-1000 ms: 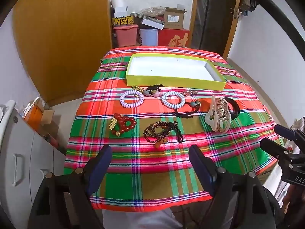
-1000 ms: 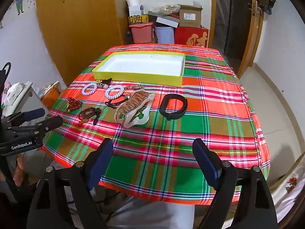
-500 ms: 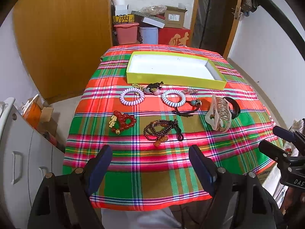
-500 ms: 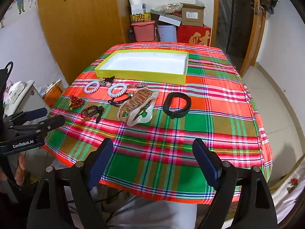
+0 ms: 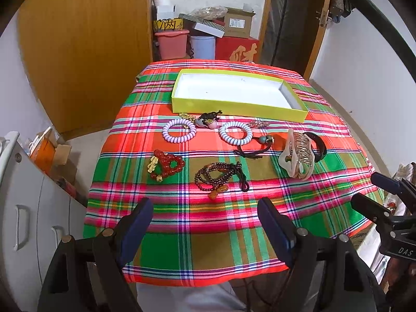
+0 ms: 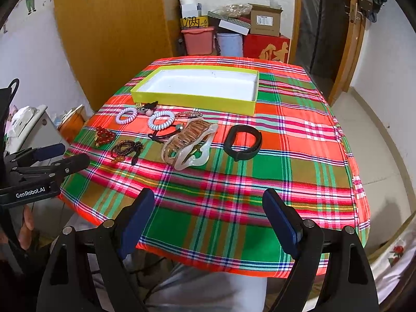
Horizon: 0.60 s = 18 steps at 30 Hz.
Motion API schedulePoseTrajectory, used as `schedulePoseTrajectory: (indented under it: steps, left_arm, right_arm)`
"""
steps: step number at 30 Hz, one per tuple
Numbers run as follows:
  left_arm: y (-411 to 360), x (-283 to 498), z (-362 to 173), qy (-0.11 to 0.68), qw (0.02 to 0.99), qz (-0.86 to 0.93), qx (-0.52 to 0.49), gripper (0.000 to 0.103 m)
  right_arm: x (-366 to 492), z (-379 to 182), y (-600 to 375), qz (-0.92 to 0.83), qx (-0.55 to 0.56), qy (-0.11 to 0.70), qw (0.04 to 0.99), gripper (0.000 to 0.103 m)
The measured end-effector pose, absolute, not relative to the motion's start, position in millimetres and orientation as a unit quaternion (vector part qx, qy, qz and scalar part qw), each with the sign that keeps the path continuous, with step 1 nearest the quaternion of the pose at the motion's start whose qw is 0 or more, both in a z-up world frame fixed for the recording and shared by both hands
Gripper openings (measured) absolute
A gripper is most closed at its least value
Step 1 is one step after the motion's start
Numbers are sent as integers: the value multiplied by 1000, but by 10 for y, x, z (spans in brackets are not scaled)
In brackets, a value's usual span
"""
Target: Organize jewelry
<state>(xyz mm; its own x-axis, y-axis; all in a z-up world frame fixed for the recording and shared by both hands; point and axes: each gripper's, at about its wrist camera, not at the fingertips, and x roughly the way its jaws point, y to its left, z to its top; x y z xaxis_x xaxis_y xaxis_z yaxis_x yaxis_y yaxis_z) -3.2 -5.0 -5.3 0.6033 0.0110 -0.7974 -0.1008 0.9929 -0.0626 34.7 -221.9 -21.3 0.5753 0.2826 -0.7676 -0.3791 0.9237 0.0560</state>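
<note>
Two claws, left claw [image 5: 201, 223] and right claw [image 6: 208, 214], are held open and empty above the plaid-clothed tabletop's [image 5: 234, 223] near edge; scattered bracelets lie before the yellow-rimmed white tray [image 5: 238, 92].

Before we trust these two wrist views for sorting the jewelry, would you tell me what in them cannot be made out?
- Gold trinket, left wrist view: too small to identify, partly behind the lilac coil bracelet.
- Black band, left wrist view: mostly hidden by the hair claw; the right wrist view shows it whole.
- Small ornament, right wrist view: too small to name.
- Box near inner wall: hidden by its rim in both views.
</note>
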Motion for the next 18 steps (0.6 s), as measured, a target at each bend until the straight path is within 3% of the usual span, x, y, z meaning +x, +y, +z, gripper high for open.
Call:
schedulePoseTrajectory:
  steps: [18]
  left_arm:
    - [-5,-15,-70,451,889,34,-66,82]
  right_arm:
    - [349,-213,-2210,189,-59,421,885,85]
